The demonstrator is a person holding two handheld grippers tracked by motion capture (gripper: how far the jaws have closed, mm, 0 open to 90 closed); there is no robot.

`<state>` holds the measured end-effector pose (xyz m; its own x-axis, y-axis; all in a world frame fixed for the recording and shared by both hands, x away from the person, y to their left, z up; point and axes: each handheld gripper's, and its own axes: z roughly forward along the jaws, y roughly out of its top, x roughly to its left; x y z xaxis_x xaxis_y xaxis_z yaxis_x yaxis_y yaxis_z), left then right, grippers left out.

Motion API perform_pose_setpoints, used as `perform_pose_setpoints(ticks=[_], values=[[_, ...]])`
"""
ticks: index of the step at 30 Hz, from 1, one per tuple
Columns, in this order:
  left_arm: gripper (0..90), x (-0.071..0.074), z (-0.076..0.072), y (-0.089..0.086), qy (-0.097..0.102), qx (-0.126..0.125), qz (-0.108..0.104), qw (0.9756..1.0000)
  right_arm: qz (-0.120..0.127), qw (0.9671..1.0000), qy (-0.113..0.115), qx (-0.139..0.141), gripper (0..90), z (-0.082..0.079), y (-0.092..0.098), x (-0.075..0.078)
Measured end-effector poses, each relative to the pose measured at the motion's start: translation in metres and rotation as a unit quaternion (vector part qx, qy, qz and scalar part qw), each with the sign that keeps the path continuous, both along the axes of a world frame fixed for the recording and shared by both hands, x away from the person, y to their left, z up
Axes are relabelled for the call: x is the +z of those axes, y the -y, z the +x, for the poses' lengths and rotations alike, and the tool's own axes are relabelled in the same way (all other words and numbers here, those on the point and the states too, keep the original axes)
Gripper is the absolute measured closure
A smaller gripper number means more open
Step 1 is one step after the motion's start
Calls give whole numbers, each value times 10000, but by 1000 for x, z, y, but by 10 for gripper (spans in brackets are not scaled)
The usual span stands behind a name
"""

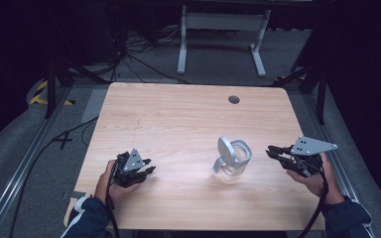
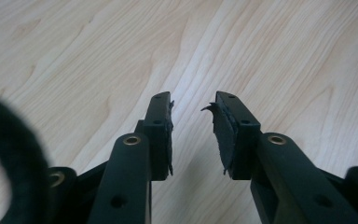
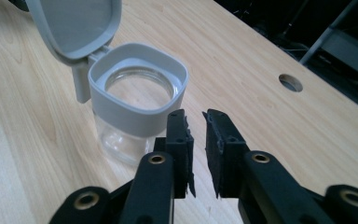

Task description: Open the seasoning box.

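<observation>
A clear glass jar (image 1: 233,168) with a grey square collar stands upright on the wooden table (image 1: 178,119), right of centre. Its grey flip lid (image 1: 224,150) is hinged open and stands up on the left side. In the right gripper view the jar (image 3: 140,112) is just ahead and to the left of the jaws, its lid (image 3: 74,28) tilted back, and the inside looks empty. My right gripper (image 1: 272,151) hovers a short way right of the jar, pointing at it, its jaws narrowly open (image 3: 196,119) on nothing. My left gripper (image 1: 150,165) rests near the front left, open (image 2: 193,105) over bare wood.
A round cable hole (image 1: 233,99) sits near the table's far edge, also seen from the right gripper (image 3: 291,82). A white table frame (image 1: 223,29) and cables lie on the floor behind. A blurred black loop (image 2: 9,154) hangs at the left of the left gripper view.
</observation>
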<state>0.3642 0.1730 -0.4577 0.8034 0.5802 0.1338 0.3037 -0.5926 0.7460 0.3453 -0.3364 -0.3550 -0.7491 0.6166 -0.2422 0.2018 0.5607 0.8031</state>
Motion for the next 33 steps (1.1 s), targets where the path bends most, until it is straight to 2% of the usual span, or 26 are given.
perform_pose_setpoints(ticks=[2, 3, 4, 7, 10, 11, 17, 20, 22, 24, 26, 27, 30, 32, 33], values=[[614, -3, 0, -5, -42, 10, 158, 9999, -54, 10000, -66, -40, 767, -3, 6, -6], [614, -5, 1, -8, -68, 40, 166, 9998, -54, 10000, -66, -40, 767, -3, 6, -6], [588, -7, 2, -15, -168, 93, 83, 9998, -129, 9998, -97, -74, 756, -5, 8, -10], [566, -10, 4, -21, -207, 165, 78, 9996, -177, 9997, -101, -105, 743, -8, 11, -12], [526, -12, 5, -27, -370, 231, -68, 9990, -203, 9995, -167, -197, 701, -13, 19, -20], [505, -12, 5, -28, -412, 218, -168, 9988, -211, 9994, -172, -229, 677, -14, 22, -23], [398, -18, 8, -29, -786, 94, -248, 9966, -199, 9978, -285, -559, 535, -22, 44, -45], [353, -19, 9, -29, -795, 48, -297, 9964, -106, 9958, -494, -762, 488, -28, 60, -60], [329, -19, 9, -30, -832, 29, -293, 9961, -101, 9948, -553, -855, 457, -31, 67, -67], [322, -21, 9, -28, -766, 92, -333, 9965, -98, 9936, -624, -937, 441, -33, 73, -73], [281, -21, 9, -27, -771, 91, -278, 9966, 135, 9915, -782, -1035, 428, -37, 83, -83], [272, -22, 9, -27, -723, 77, -307, 9969, 155, 9910, -807, -1057, 414, -38, 86, -87], [250, -22, 10, -26, -715, 115, -315, 9969, 128, 9875, -1001, -1212, 382, -44, 97, -102], [232, -22, 10, -24, -749, 110, -309, 9966, 100, 9871, -1011, -1240, 371, -45, 99, -104], [212, -21, 10, -24, -761, 69, -225, 9968, 94, 9865, -1029, -1267, 353, -45, 101, -108]])
